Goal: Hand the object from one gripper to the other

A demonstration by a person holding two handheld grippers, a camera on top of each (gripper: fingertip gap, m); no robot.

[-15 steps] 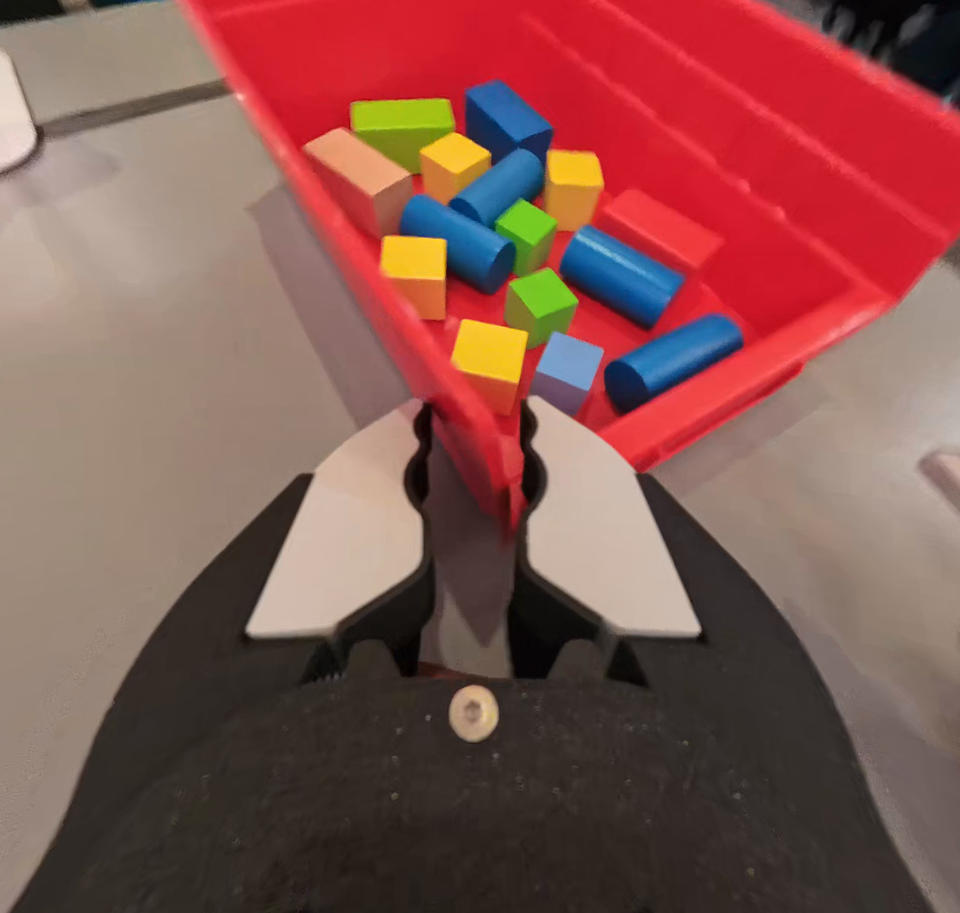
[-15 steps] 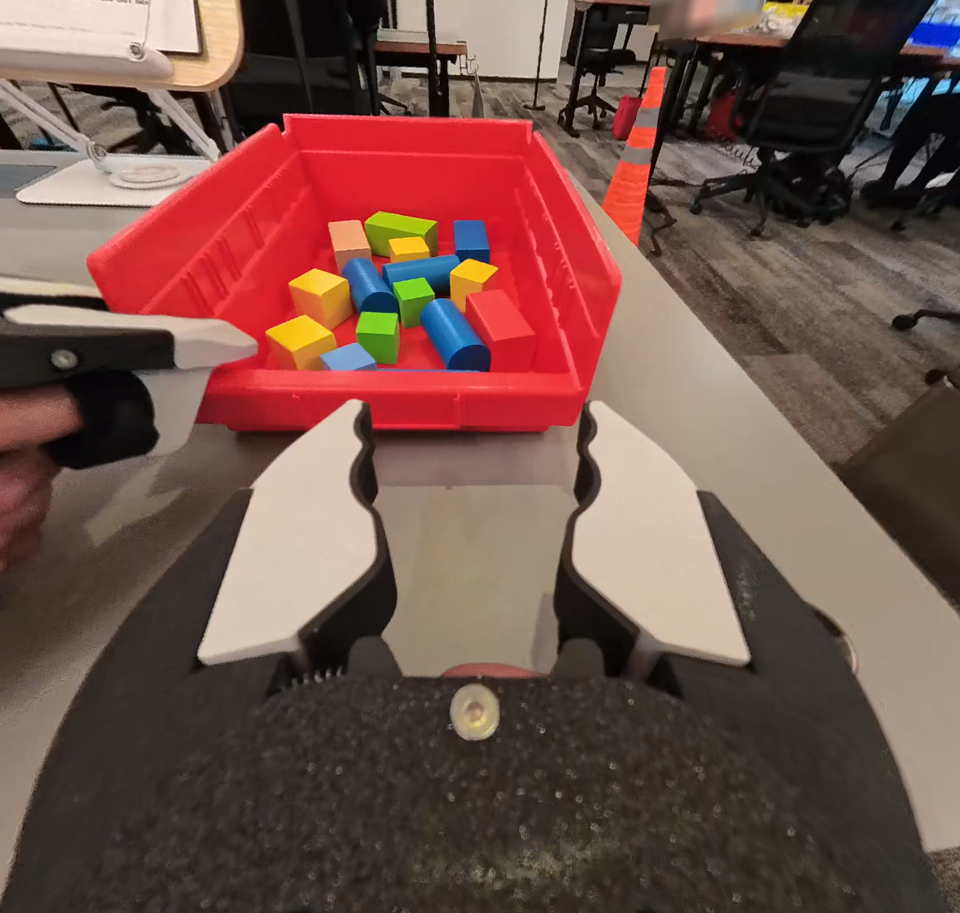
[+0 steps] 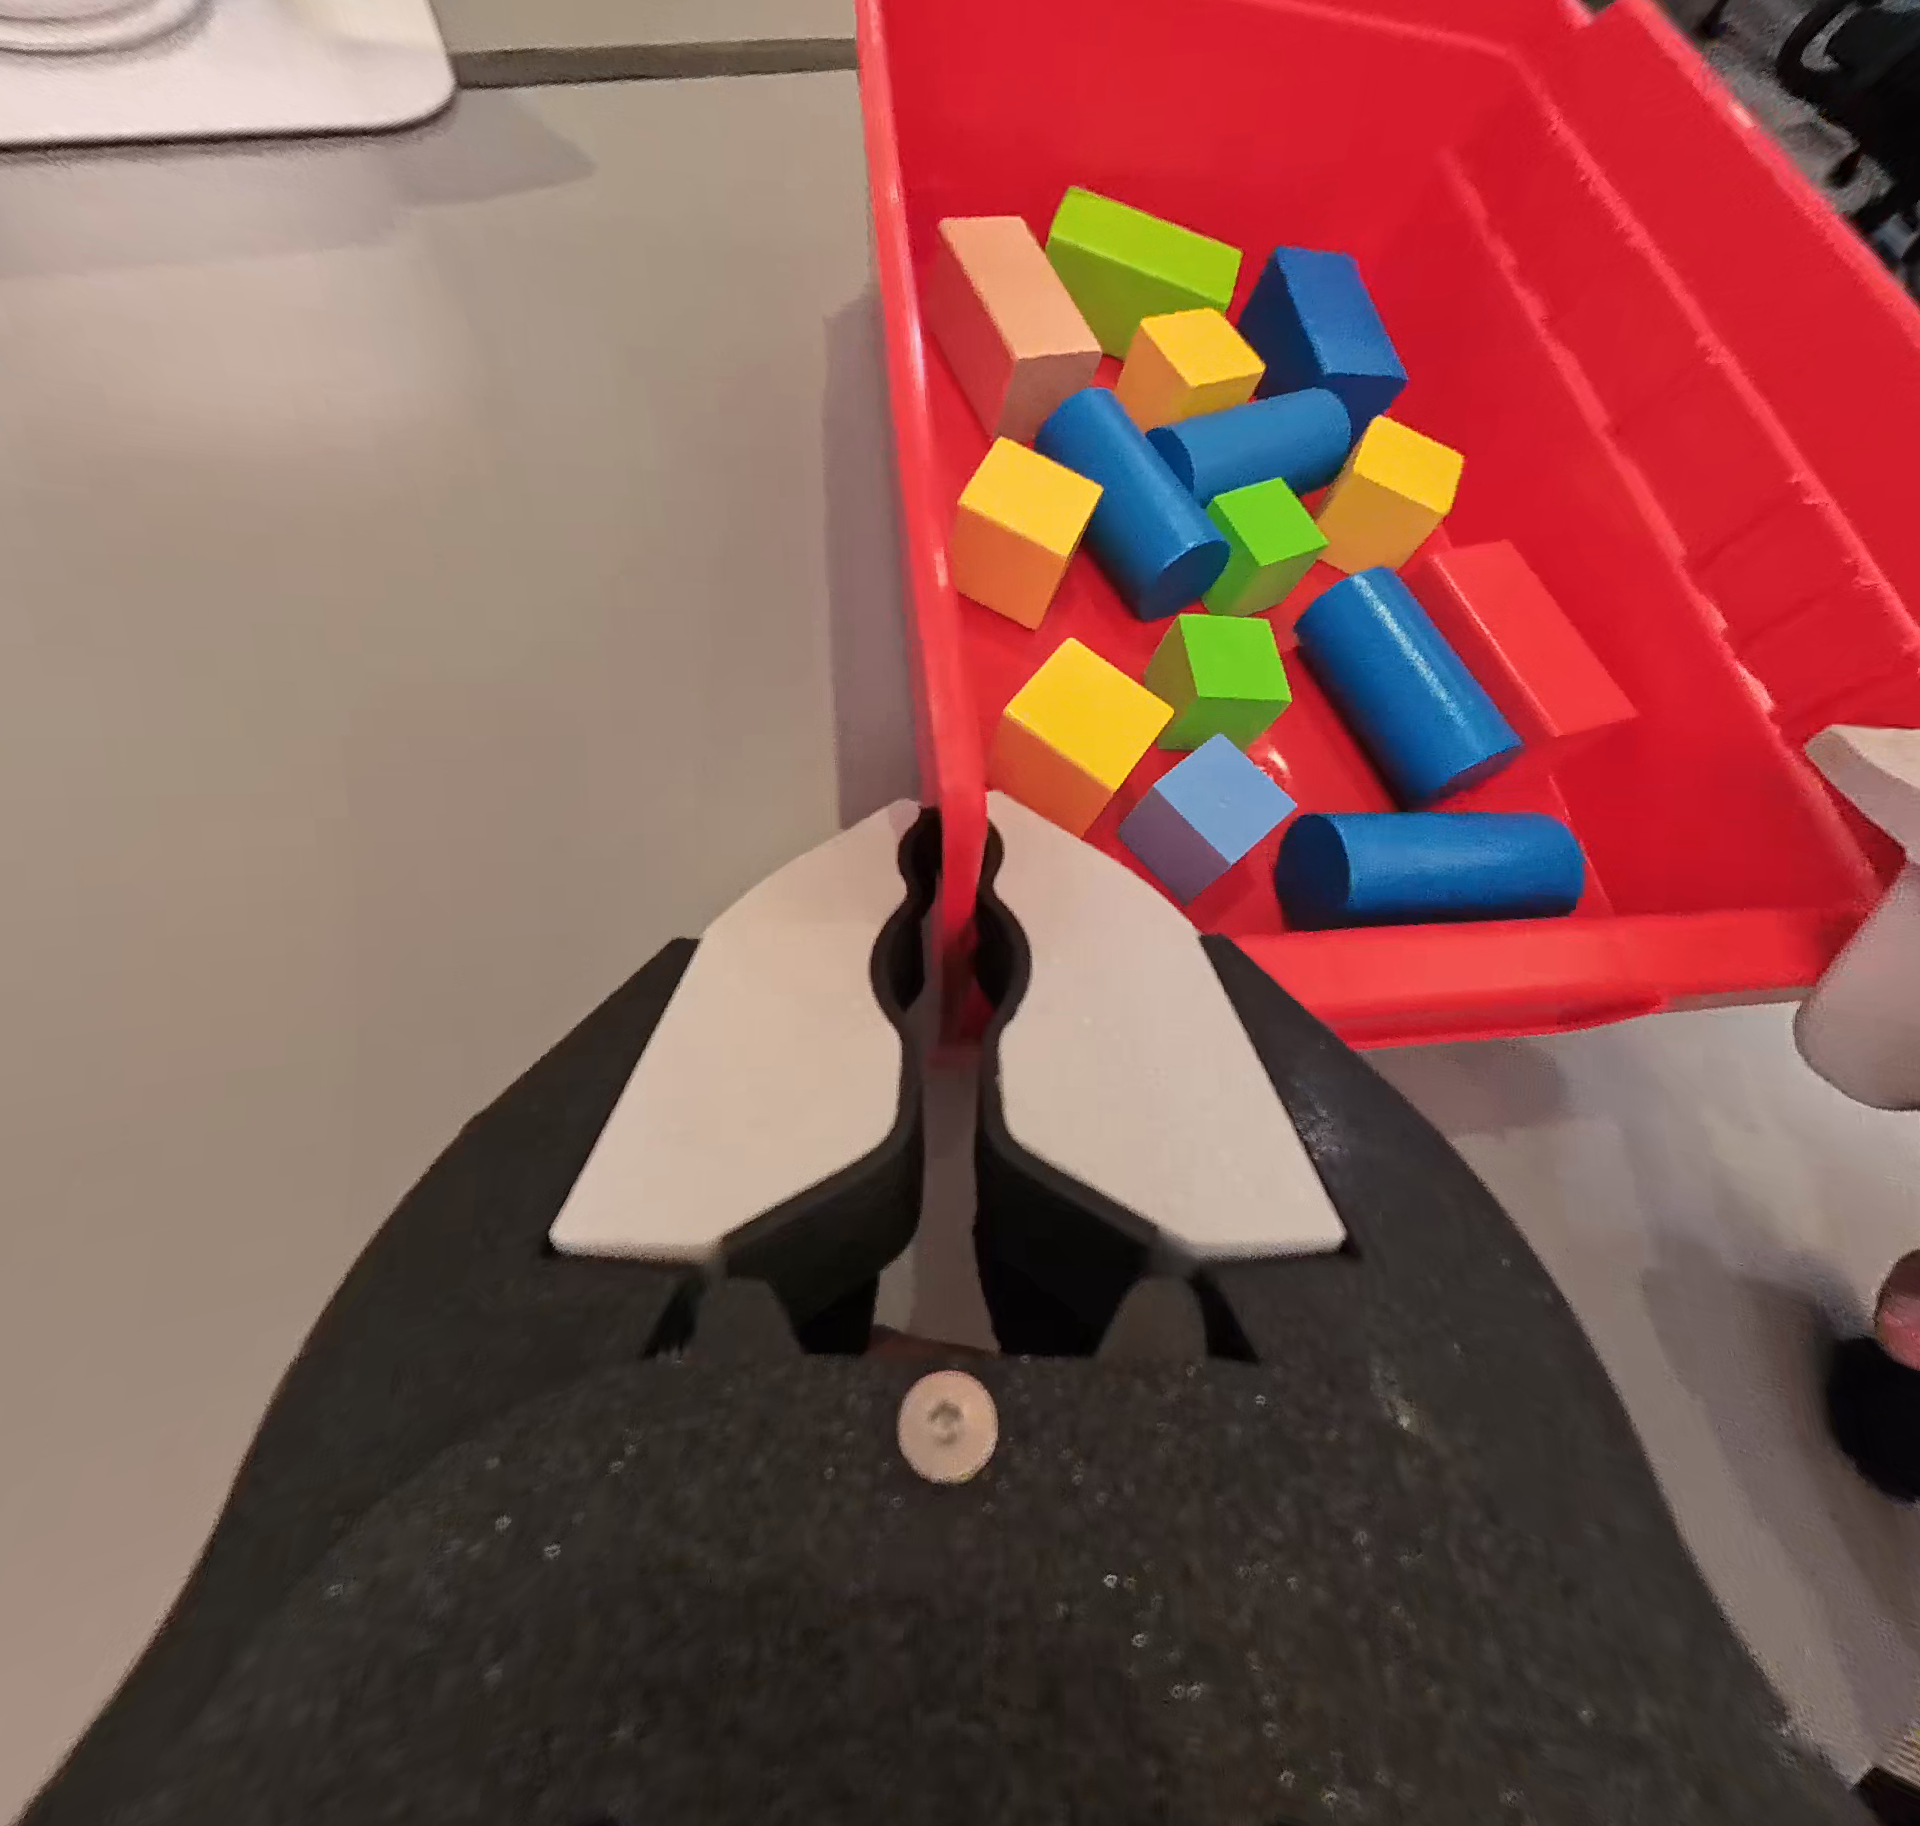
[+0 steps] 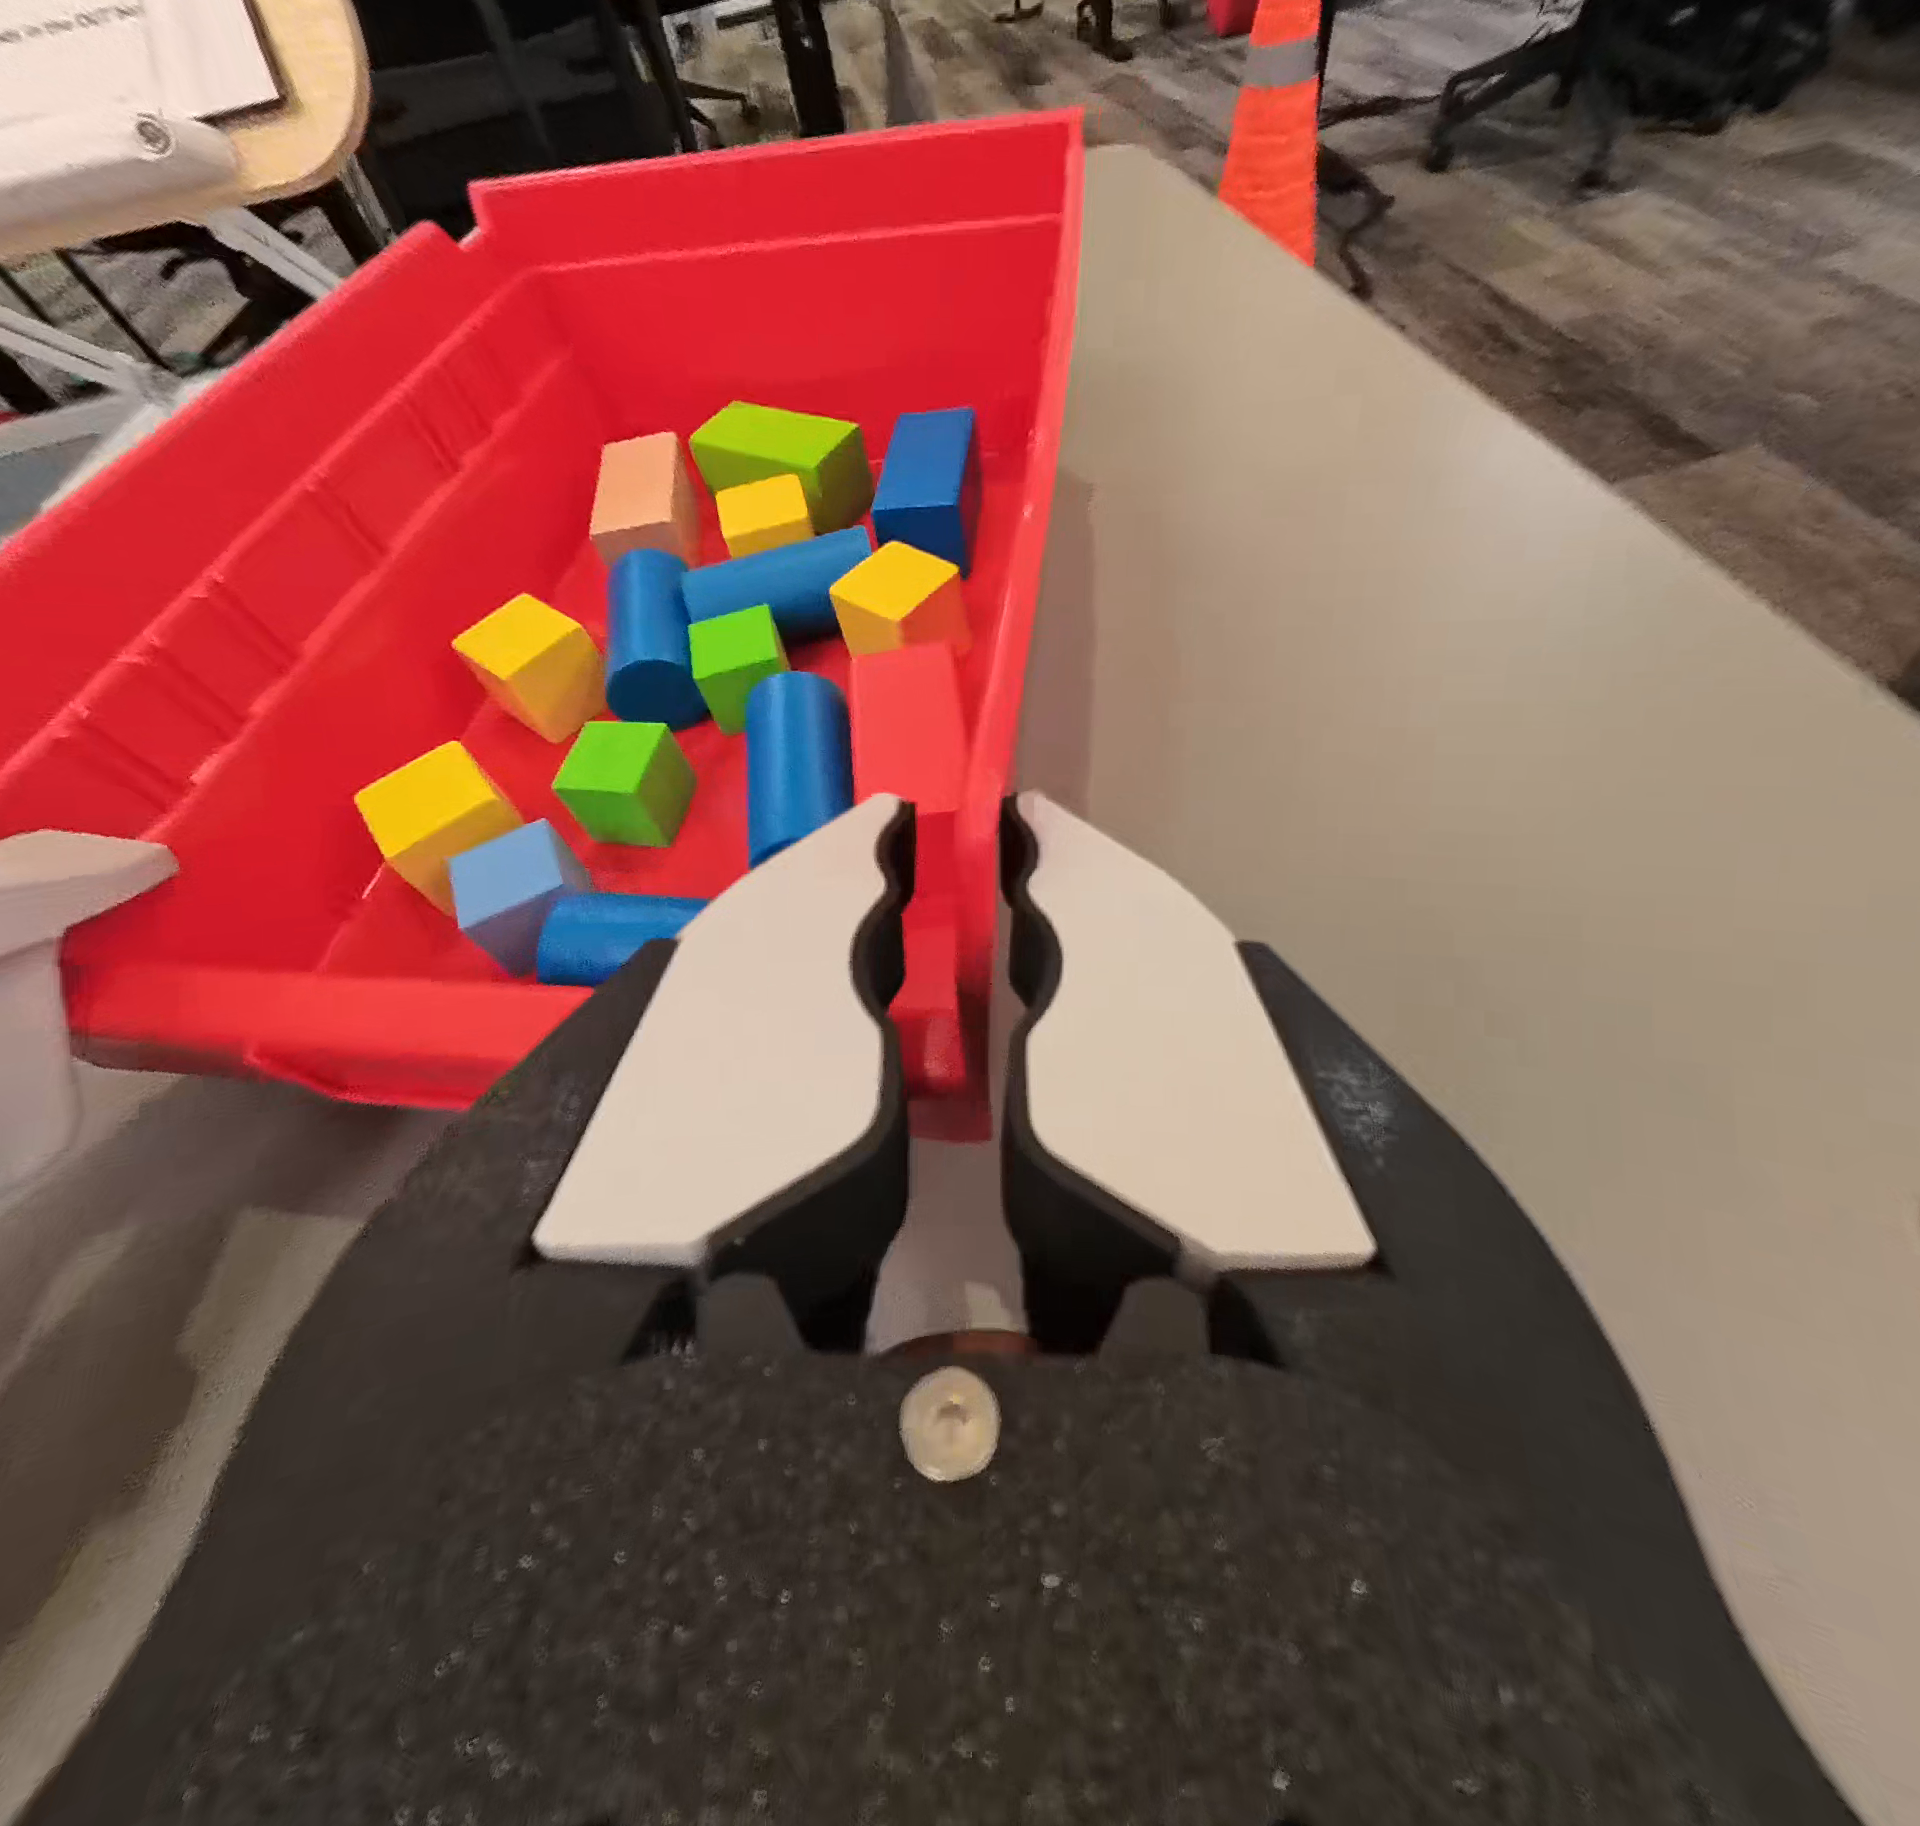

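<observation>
Left wrist view: left gripper [image 3: 961, 841] jaws clamped on red bin [image 3: 1455, 981] corner wall; blocks [image 3: 1226, 550] loose inside, bin off the tabletop [image 3: 416, 633]. Stiff, likely front-heavy; grip rim walls.

Right wrist view: right gripper [image 4: 956, 820], open earlier, now closed on opposite corner.

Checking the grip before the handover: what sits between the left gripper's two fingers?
The red bin's left side wall; the left gripper is shut on it, as the left wrist view shows.
</observation>
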